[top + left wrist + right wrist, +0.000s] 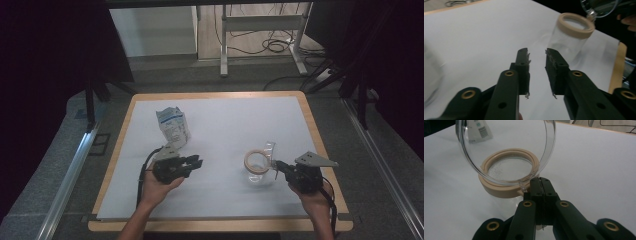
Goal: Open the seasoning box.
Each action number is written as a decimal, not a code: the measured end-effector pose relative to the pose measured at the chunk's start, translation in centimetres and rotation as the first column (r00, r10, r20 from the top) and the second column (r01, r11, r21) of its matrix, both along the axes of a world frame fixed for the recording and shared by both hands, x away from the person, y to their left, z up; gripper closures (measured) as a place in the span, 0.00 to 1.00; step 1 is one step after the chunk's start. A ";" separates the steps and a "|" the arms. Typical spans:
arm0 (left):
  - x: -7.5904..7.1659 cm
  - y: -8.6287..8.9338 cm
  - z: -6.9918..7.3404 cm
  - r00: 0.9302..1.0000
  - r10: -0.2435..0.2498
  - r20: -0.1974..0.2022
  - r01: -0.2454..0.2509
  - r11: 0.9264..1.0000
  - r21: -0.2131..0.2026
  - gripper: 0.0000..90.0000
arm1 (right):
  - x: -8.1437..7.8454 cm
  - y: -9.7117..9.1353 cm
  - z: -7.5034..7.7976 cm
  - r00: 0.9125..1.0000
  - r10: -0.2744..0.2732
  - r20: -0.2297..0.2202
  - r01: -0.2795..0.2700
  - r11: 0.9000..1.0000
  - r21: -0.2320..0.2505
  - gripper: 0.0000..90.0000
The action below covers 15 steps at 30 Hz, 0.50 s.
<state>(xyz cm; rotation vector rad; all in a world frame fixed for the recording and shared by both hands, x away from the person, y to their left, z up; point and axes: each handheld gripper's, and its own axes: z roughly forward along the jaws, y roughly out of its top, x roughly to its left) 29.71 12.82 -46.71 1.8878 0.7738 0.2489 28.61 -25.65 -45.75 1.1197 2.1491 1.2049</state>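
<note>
Glossy clear plastic lid (506, 150)

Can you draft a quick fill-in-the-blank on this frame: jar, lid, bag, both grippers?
1. The right gripper is shut on the edge of the clear ____, tipped open above the jar.
2. The jar's rim is ____ in colour.
3. The jaws of the left gripper hold ____ between them.
4. In the high view, the crumpled bag lies nearer the ____ gripper.

Missing words: lid; beige; nothing; left
</note>
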 end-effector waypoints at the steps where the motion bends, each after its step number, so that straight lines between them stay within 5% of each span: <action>1: 0.2 -0.7 0.1 1.000 -0.010 0.000 0.010 1.000 -0.001 0.86 | 0.0 0.0 0.0 1.000 0.001 0.001 -0.001 1.000 0.001 1.00; 8: 1.4 -4.1 0.6 0.999 -0.044 -0.028 0.043 0.998 -0.035 0.99 | -0.1 0.0 0.0 1.000 0.003 0.000 -0.003 1.000 0.003 1.00; 15: 1.7 -7.0 1.2 0.996 -0.087 -0.034 0.086 0.996 -0.031 1.00 | 0.0 -0.1 0.0 1.000 0.004 0.000 -0.004 1.000 0.004 1.00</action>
